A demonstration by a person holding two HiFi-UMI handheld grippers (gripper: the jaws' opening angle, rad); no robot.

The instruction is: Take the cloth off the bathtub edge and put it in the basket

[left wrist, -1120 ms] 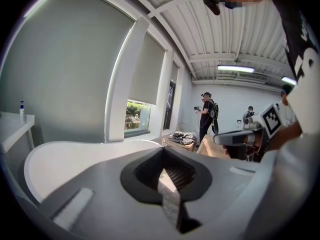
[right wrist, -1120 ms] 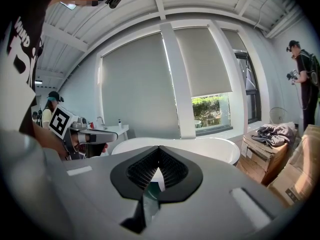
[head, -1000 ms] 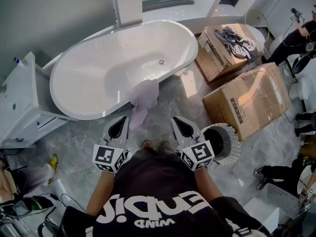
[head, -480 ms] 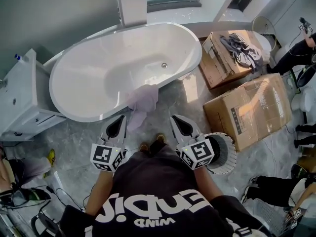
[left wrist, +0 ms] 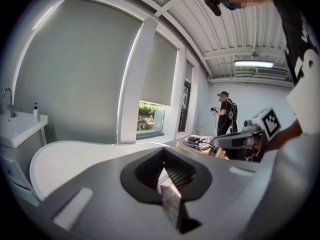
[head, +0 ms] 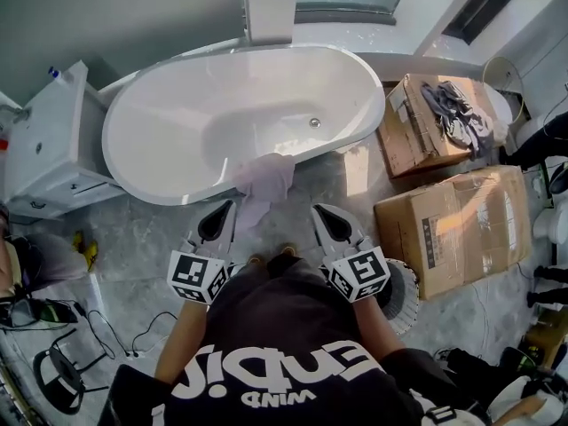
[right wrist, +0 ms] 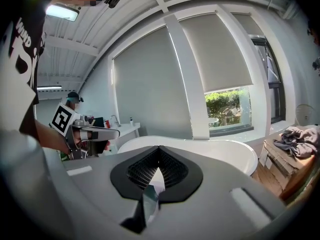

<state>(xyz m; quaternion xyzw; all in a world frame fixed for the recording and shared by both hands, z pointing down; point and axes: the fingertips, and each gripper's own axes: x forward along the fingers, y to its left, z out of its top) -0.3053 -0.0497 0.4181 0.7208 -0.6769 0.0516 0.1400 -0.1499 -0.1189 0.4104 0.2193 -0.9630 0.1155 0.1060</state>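
A pale lilac cloth hangs over the near rim of the white bathtub, its lower end trailing down toward the floor. My left gripper is held just short of the cloth, to its left, jaws shut and empty. To the cloth's right, my right gripper is also shut with nothing in it. The white slatted basket stands on the floor at my right, largely hidden behind the right gripper's marker cube. The cloth does not show in either gripper view.
Two cardboard boxes lie right of the tub, the far one with grey clothes on it. A white vanity stands at the left. Cables and gear litter the floor lower left. A person stands far back.
The view has shifted: tub and cloth now sit more central and closer to the grippers. The basket has slipped further behind the right gripper. Both grippers stay shut before my body.
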